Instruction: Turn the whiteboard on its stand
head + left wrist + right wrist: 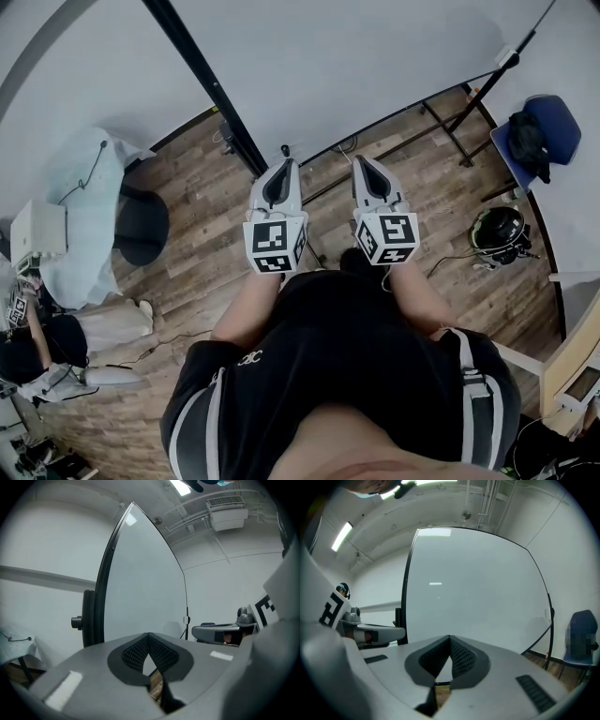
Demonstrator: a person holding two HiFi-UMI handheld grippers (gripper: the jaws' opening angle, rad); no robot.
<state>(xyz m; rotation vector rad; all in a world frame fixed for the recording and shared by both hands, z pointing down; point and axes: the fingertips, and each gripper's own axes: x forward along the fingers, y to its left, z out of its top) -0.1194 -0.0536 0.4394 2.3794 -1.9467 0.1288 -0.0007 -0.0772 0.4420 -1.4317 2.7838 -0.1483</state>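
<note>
The whiteboard is a big white panel in a black frame, standing on a black stand with floor legs and a left post. My left gripper and right gripper point side by side at its lower edge, a little short of it. In the left gripper view the board appears at a slant, with a post and knob at its left. My left gripper is shut on nothing. The right gripper view faces the board squarely, and my right gripper is shut and empty.
A round table under a white cloth with a laptop stands at the left, and a person sits beside it. At the right are a blue chair with a black bag and a helmet on the wooden floor. Cables run along the board's base.
</note>
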